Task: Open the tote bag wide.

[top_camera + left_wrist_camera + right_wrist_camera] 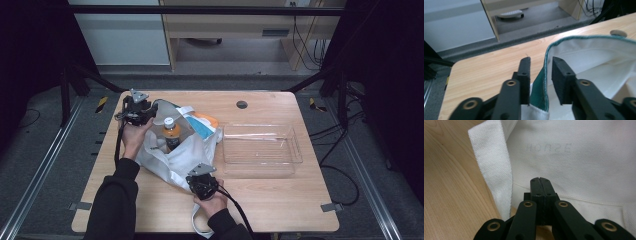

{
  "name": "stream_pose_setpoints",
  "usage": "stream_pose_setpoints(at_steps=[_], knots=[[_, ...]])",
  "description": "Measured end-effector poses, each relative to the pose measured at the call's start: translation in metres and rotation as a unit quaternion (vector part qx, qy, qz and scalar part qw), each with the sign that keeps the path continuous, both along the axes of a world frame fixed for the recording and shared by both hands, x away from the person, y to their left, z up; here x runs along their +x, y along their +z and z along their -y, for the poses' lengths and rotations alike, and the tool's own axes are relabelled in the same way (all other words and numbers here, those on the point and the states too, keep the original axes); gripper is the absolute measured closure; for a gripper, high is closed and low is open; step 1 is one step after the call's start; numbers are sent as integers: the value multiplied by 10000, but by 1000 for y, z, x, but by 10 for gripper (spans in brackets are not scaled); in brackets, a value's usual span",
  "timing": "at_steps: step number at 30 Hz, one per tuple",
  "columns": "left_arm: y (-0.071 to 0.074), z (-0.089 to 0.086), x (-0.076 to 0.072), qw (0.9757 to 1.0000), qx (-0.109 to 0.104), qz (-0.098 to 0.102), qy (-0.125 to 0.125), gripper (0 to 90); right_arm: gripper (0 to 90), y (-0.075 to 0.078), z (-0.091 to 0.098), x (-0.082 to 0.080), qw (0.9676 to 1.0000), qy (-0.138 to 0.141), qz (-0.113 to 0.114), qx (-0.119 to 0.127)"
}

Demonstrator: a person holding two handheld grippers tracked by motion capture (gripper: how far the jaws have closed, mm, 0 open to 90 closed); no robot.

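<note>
Lying rumpled on the left half of the wooden desk (280,200), the white cloth bag (172,162) has its mouth turned up and open, and a bottle (171,133) with a white cap and orange label stands inside it. Something blue and orange (205,124) shows at the far rim of the bag, though the high view is too small to say what it is.

The left gripper (139,111) sits at the bag's far left edge. In the left gripper view its fingers (560,75) stand apart with the green-trimmed rim (545,75) of the bag between them; neither pad presses on the cloth (the rim runs freely through the gap).

The right gripper (202,184) is at the bag's near edge, close to the person's side of the desk. In the right gripper view its fingers (541,187) are pressed fully together; they appear to pinch the white fabric at their tips, beside a white strap (494,170) that hangs down to the desk.

A clear plastic tray (295,155) rests to the right of the bag, just beside it.
</note>
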State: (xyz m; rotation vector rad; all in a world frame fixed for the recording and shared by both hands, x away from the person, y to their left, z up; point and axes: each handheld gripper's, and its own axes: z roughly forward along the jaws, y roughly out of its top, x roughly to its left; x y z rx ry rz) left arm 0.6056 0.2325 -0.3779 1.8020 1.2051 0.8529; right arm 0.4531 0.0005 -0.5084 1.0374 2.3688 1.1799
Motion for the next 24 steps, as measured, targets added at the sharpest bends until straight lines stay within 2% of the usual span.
stream_pose_setpoints(at_steps=[3, 6, 7, 12, 13, 18, 24], knots=[[14, -8, -11, 9998, -97, 133, -60, 629, 900, 0, 0, 0, 10000, -6, -2, 3], [20, -12, -19, 9996, -133, 209, -130, 614, 900, 0, 0, 0, 10000, -23, 6, -2], [24, -15, -26, 9994, -142, 266, -191, 611, 900, 0, 0, 0, 10000, -21, 6, 1], [27, -21, -37, 9992, -180, 262, -237, 623, 900, 0, 0, 0, 10000, -16, 1, 0], [24, -23, -41, 9991, -235, 234, -258, 626, 900, 0, 0, 0, 10000, -11, -6, 10], [13, -26, -44, 9995, -146, 98, -270, 653, 900, 0, 0, 0, 10000, -22, -15, 5], [-10, -23, -34, 9997, 15, -143, -198, 685, 900, 0, 0, 0, 10000, -20, -29, 17]])
